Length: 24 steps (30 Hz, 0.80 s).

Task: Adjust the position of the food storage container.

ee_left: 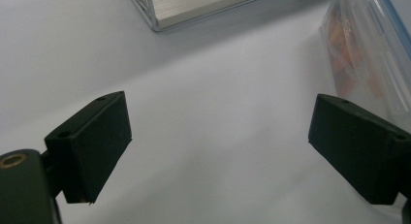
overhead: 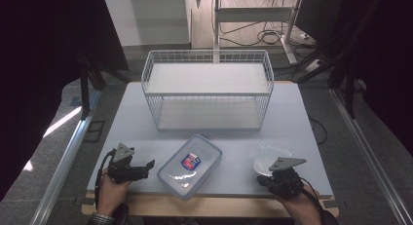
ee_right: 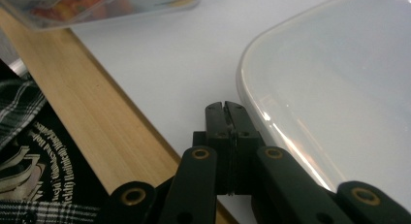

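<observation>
Two clear plastic pieces lie near the lower edge of the table (overhead: 292, 113) in the high view: a lidded container (overhead: 190, 165) with a blue rim and a red-and-blue label at lower centre, and a shallow translucent tray (overhead: 269, 158) at lower right. The right gripper (overhead: 276, 179) sits just beside the tray's near edge at the bottom right of the frame; in the right gripper view its jaws are pressed together with nothing between them, tips just left of the tray's (ee_right: 339, 103) rounded rim. The left gripper (overhead: 148, 164) rests at lower left, pointing toward the container, jaws spread wide over bare table. A white wire basket (overhead: 207, 88) stands at upper centre, well apart from both.
</observation>
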Each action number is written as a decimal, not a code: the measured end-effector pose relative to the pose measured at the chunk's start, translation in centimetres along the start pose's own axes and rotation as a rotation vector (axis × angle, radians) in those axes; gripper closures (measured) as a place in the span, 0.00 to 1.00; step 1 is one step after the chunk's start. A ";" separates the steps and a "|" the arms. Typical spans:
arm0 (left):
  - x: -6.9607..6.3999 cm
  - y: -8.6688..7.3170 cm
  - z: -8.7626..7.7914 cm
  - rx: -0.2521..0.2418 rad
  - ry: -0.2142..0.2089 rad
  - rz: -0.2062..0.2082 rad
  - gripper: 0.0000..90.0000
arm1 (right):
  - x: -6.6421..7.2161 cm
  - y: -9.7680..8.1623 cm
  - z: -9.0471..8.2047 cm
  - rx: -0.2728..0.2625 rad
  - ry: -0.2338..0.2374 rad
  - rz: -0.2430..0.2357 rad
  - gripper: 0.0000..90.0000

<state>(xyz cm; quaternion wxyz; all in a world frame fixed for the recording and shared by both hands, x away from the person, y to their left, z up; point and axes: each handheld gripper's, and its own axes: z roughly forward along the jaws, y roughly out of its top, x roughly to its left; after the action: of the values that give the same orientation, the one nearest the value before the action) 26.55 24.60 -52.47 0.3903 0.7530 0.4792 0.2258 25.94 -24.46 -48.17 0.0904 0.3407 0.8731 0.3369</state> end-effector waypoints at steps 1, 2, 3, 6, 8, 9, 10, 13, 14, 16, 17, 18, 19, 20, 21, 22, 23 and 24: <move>0.0 0.0 0.0 0.000 0.000 0.000 0.09 | -0.4 -0.1 -0.1 -0.001 -0.006 0.017 0.99; 0.0 0.0 0.0 0.003 0.001 0.002 0.09 | -0.7 -0.2 -0.2 0.005 -0.035 0.015 0.99; 0.0 0.0 0.0 0.003 0.001 0.002 0.09 | -1.1 -0.3 -0.2 0.010 -0.061 0.015 0.99; 0.0 0.0 0.1 0.007 -0.001 0.004 0.09 | -2.5 -0.8 -0.4 0.003 -0.078 0.057 0.99; 0.0 0.0 0.1 0.009 0.000 0.004 0.09 | -3.3 -1.1 -0.5 0.003 -0.103 0.074 0.99; 0.0 0.0 0.1 0.010 -0.001 0.004 0.09 | -3.7 -1.2 -0.6 0.002 -0.118 0.085 0.99; 0.0 0.0 0.1 0.009 0.000 0.005 0.09 | -4.0 -1.3 -0.7 0.002 -0.130 0.093 0.99; -0.1 0.0 0.2 0.011 -0.002 0.003 0.09 | -3.8 -0.6 -1.0 -0.027 -0.106 0.114 0.98; -0.1 0.1 0.3 0.017 -0.002 0.002 0.09 | -3.4 -0.1 -0.9 -0.049 -0.099 0.099 0.97; -0.1 0.1 0.4 0.024 -0.004 0.001 0.09 | -2.6 1.4 -0.4 -0.061 -0.081 0.057 0.96; -0.2 0.1 0.4 0.026 -0.003 0.000 0.09 | -2.3 2.3 0.0 -0.066 -0.073 0.038 0.96; -0.2 0.1 0.4 0.027 -0.001 -0.001 0.09 | -2.1 3.2 0.5 -0.073 -0.069 0.025 0.96; -0.2 0.1 0.4 0.028 -0.001 -0.002 0.09 | -1.9 4.2 1.1 -0.076 -0.073 0.007 0.96; -0.2 0.1 0.4 0.028 -0.002 -0.004 0.09 | -1.9 5.1 1.9 -0.069 -0.085 -0.017 0.97; -0.2 0.1 0.3 0.028 -0.004 -0.008 0.09 | -2.0 5.6 2.4 -0.054 -0.099 -0.022 0.97; -0.1 0.1 0.3 0.027 -0.006 -0.011 0.09 | -2.2 6.0 3.1 -0.030 -0.123 -0.031 0.98; -0.1 0.0 0.3 0.023 -0.009 -0.014 0.09 | -2.5 6.2 3.7 -0.006 -0.146 -0.036 0.99; 0.0 0.0 0.2 0.024 -0.015 -0.022 0.09 | -2.8 6.2 4.2 0.018 -0.164 -0.039 0.99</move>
<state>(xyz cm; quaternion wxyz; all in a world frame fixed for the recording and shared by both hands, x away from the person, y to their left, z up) 26.68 24.52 -52.53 0.3873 0.7541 0.4871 0.2100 32.99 -20.74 -47.46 0.1649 0.3509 0.8722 0.2983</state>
